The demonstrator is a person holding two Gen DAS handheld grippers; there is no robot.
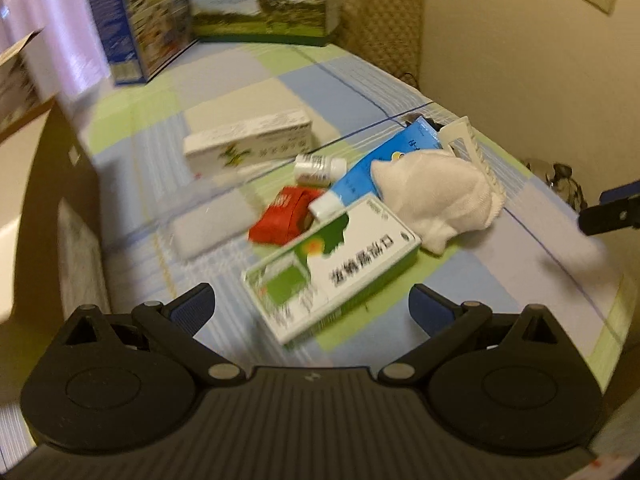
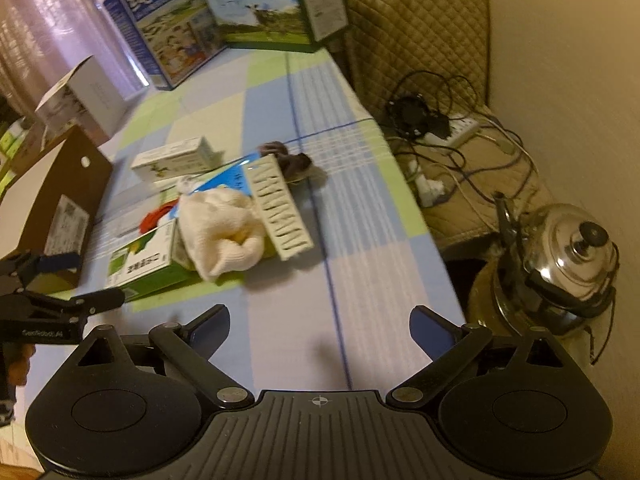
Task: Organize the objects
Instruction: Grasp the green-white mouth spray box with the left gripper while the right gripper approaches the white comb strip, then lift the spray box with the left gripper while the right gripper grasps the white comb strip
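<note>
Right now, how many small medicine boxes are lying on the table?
2. A green-and-white box lies nearest the left gripper, at the pile's front; a white box lies behind the pile. Others may be hidden under the sock.

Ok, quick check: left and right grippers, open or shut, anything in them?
Left gripper: open, holding nothing, the green and white box lies just ahead of it.
Right gripper: open, empty, above bare tablecloth.

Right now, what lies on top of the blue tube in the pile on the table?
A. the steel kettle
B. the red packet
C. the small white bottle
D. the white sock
D: the white sock drapes over the blue tube, covering its middle, while the red packet and small white bottle lie beside it.
</note>
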